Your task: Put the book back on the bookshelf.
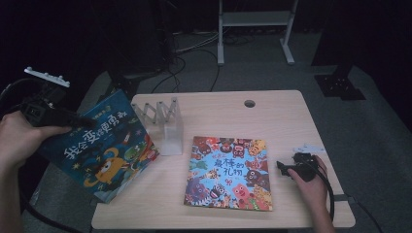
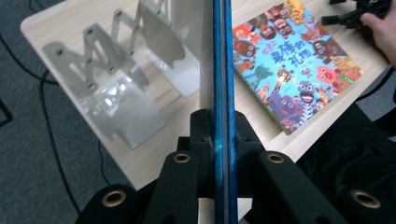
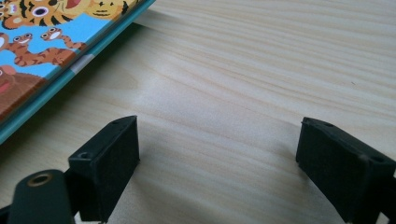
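1. Holding the blue book point(image 1: 104, 150) by its edge: left gripper point(image 2: 219, 126) has its jaws clamped flat on the thin hard cover, seen edge-on in the left gripper view.
2. Book hangs tilted over the table's point(image 1: 272, 104) left edge, just left of the metal rack point(image 1: 160, 124); they look close or touching, can't tell which.
3. Key relation: rack slots sit to the right of the held book, fins upright. Judging by that, the book's long axis has to go vertical and parallel to the fins before sliding in.
4. Left hand is nearer the rack.
5. Right gripper point(image 3: 217, 154): jaws apart, nothing between them, low over bare wood just right of the second book point(image 1: 228, 172), which lies flat mid-table.
6. Rack: folding, shiny sheet metal. Covers: glossy, cartoon print.
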Tool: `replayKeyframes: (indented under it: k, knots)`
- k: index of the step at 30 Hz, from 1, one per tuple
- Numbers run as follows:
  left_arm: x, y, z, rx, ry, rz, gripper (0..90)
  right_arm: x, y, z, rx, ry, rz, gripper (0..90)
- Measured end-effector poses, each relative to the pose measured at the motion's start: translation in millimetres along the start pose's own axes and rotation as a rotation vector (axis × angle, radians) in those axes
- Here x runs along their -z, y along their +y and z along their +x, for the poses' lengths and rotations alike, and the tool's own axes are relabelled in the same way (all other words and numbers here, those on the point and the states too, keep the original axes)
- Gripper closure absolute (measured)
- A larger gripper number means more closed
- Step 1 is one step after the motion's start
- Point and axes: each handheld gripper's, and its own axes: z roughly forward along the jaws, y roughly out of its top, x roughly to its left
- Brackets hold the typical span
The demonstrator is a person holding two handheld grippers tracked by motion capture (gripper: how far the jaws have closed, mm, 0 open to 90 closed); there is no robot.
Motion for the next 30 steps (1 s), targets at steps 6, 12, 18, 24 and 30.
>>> replayKeyframes:
  k: [6, 12, 18, 24, 30]
  knots:
    - [0.6, -12.8, 12.3, 0.045, 0.021, 0.008, 82.3, 0.0, 0.0, 0.0, 0.000, 0.000, 0.000, 12.3]
    - [0.5, -18.3, 23.3, 0.085, 0.049, 0.007, 82.3, 0.0, 0.0, 0.0, 0.000, 0.000, 0.000, 12.3]
    - [-4.9, -13.9, 34.6, 0.122, 0.104, 0.020, 82.3, 0.0, 0.0, 0.0, 0.000, 0.000, 0.000, 12.3]
    - [-16.1, -2.3, 46.1, 0.168, 0.153, 0.009, 82.3, 0.0, 0.0, 0.0, 0.001, 0.000, 0.000, 12.3]
    - [-31.3, 13.6, 54.2, 0.210, 0.202, 0.007, 82.3, 0.0, 0.0, 0.0, 0.000, 0.000, 0.000, 12.3]
